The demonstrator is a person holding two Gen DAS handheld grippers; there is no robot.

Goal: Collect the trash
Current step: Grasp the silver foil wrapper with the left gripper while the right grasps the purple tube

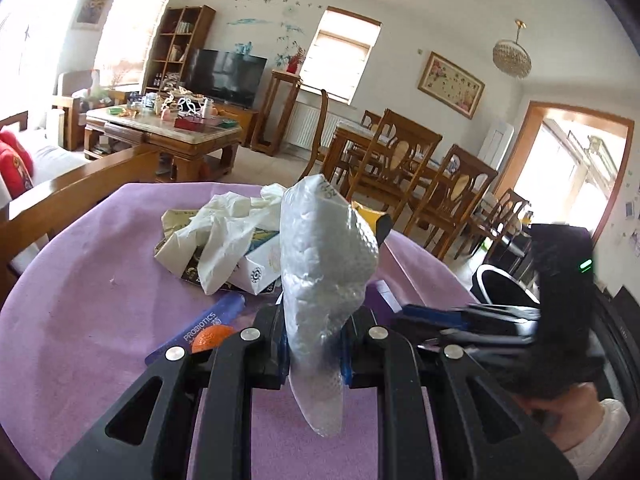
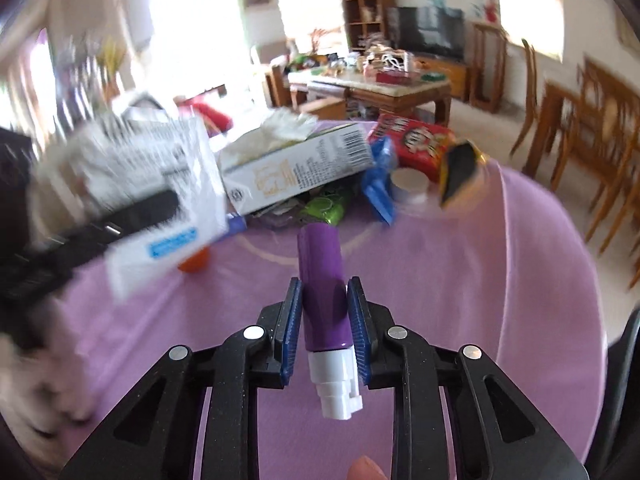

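Your work surface is a round table under a lilac cloth, and the trash pile sits toward its far side. In the left wrist view the biggest piece in that pile is a white carton lying flat, with a crumpled white tissue draped over its left end. Near and left of the carton lies a dark blue strip printed PROBIOTICS, with a small orange ball touching it on the near side.

Your left gripper is clenched on a bubble-wrap mailer bag, which stands upright between the blue pads and rises well above them. At the right edge of that view, a black bin with a white rim shows beyond the table.

Your right gripper is grasping a purple tube with a white cap; the cap points back toward you. In this blurred view the pile lies far of the tube: the carton, then to its right a red snack packet, a blue wrapper and a green wrapper.
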